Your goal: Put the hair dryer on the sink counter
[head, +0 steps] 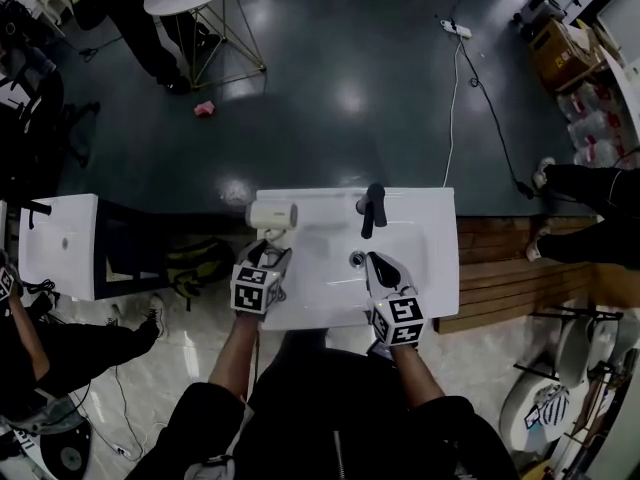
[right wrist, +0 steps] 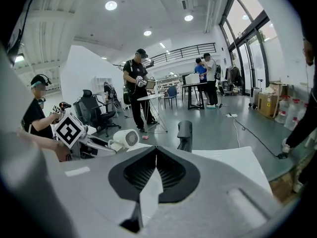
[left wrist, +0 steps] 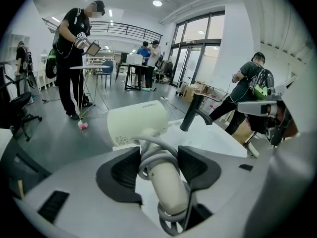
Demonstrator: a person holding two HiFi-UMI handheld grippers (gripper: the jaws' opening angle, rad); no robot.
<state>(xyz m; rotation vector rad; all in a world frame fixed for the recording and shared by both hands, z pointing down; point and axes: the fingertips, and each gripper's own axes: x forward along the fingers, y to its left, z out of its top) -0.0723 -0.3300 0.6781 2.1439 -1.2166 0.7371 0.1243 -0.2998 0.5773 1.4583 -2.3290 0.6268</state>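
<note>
My left gripper grips the hair dryer by its handle, w/ cord wound around, at back-left of the sink counter; right gripper jaws together.

My left gripper and right gripper have pale grey shells and black ribbed pads. Each carries a cube of black-and-white square markers. My sleeves are dark and short.

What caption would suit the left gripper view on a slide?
Left gripper grips the cord-wrapped hair dryer by its handle near the black faucet.
</note>
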